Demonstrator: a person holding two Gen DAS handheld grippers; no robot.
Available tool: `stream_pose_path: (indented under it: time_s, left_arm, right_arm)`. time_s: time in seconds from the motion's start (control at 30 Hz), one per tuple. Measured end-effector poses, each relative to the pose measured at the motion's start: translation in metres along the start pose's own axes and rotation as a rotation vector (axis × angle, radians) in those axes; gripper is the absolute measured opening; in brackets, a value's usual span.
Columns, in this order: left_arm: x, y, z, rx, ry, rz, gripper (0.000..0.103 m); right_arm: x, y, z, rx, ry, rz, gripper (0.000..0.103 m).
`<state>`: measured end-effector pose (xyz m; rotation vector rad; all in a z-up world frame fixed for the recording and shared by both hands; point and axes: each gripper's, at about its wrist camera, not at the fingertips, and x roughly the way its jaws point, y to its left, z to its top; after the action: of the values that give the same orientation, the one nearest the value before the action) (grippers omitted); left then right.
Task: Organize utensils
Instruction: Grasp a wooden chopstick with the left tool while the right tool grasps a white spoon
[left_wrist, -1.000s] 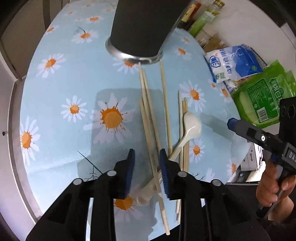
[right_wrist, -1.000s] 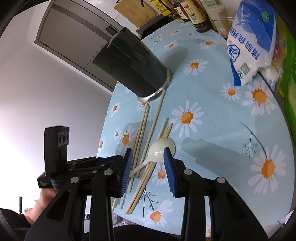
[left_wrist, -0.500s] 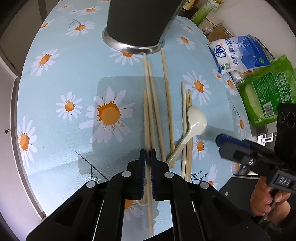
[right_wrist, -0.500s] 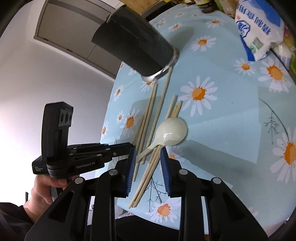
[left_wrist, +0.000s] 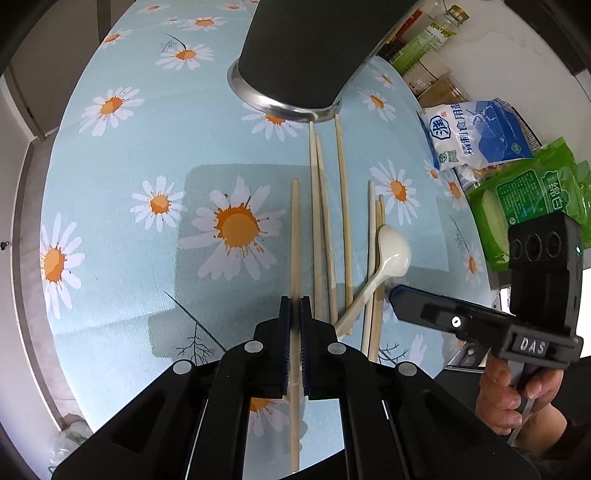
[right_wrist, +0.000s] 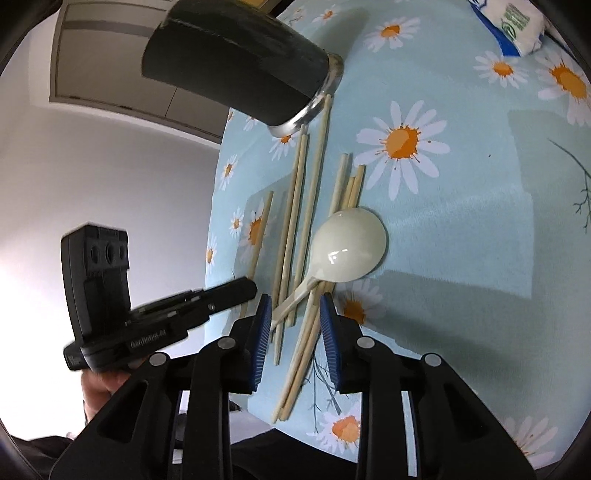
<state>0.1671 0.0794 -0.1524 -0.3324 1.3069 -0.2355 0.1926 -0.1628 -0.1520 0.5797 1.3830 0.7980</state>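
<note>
Only now the left gripper (left_wrist: 294, 314) is clamping one chopstick (left_wrist: 295, 236); the right gripper (right_wrist: 295, 325), fingers apart, is straddling the spoon (right_wrist: 349, 251) handle; nothing seems sorted yet.

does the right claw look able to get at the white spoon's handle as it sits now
Probably yes. The right claw is open with the white spoon handle running between its pads, nothing above it. Chopsticks lie under and beside the handle, so it may pinch one too.

Pale-blue tablecloth (left_wrist: 122, 155) with white-and-orange daisies, a dark grey holder (left_wrist: 310, 48), a cream spoon (right_wrist: 347, 251).
</note>
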Motion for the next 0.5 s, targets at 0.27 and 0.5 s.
stream_pose_path:
  time_s: [0.27, 0.5]
  left_arm:
    - [-0.001, 0.006, -0.001, -0.007, -0.004, -0.019, 0.004]
    - [-0.003, 0.01, 0.003, -0.006, -0.003, -0.029, 0.004]
  right_arm:
    - [0.01, -0.013, 0.008, 0.112, -0.006, 0.034, 0.027]
    - [0.012, -0.034, 0.015, 0.239, -0.044, 0.12, 0.026]
